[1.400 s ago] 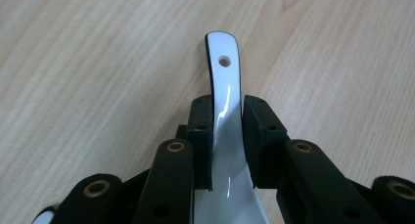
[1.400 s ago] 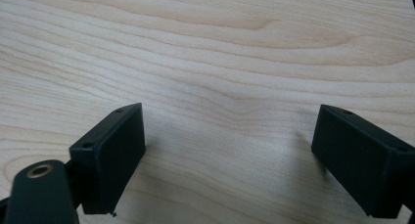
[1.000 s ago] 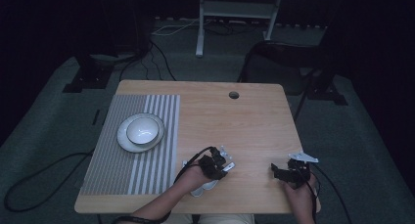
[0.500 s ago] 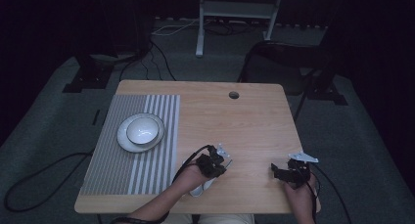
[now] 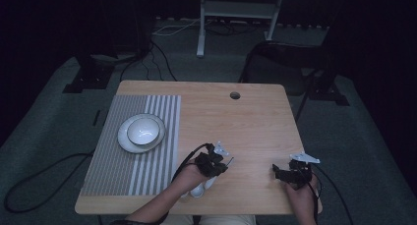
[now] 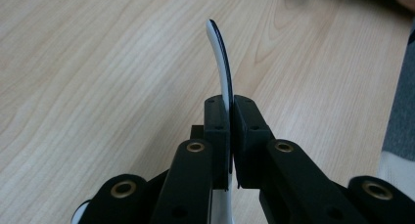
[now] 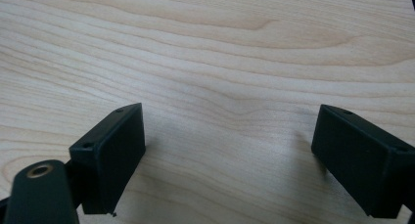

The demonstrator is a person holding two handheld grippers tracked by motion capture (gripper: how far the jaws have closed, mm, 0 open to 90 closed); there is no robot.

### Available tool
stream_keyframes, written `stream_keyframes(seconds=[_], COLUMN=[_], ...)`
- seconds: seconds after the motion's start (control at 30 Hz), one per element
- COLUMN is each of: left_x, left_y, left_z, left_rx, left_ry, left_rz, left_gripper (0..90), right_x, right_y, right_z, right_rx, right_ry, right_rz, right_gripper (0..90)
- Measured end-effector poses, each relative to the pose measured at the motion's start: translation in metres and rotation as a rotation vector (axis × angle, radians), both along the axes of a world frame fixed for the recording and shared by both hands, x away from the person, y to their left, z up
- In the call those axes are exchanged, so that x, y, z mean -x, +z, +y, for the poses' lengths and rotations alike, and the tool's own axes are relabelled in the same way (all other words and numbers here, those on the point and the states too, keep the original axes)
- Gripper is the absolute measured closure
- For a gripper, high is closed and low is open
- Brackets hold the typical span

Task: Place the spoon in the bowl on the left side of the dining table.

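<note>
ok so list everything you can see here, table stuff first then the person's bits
table: one, light wood, centre
placemat: one, grey and white striped, table's left part
plate: one, white, on the placemat
bowl: one, white, on the plate
hole: one, round, dark, table's far edge
spoon: one, white with dark edge, clamped between the left gripper's jaws
left gripper: one, black, near edge, shut on the spoon
right gripper: one, black, near right corner, jaws wide apart over bare wood

Left tool (image 5: 222, 160) has shifted slightly forward and right over the surface (image 5: 255, 122), still clamped on the white spoon (image 6: 221, 67). White spoon end near the left hand (image 5: 194, 173) sits a bit further toward the near edge than before.
</note>
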State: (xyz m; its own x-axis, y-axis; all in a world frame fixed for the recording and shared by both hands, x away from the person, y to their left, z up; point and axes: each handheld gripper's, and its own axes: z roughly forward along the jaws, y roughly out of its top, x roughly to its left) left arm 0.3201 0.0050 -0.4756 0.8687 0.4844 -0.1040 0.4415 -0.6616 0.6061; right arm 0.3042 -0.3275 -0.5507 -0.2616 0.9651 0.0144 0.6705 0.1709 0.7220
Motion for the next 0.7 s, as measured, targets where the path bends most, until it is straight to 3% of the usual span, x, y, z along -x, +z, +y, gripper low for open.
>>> stream_keyframes(seconds=[0.3, 0.7], left_x=[0.003, 0.002], left_y=[0.008, 0.029], left_z=[0.002, 0.017], left_rx=[0.023, 0.070], left_ry=[-0.014, 0.013], left_rz=[-0.007, -0.046], left_gripper=[85.7, 85.7], right_x=[0.000, 0.000], right_y=[0.000, 0.000], right_z=[0.000, 0.000], right_rx=[0.000, -0.001], right_ry=[0.000, -0.001], right_rz=[0.000, 0.000], right_gripper=[11.9, 11.9])
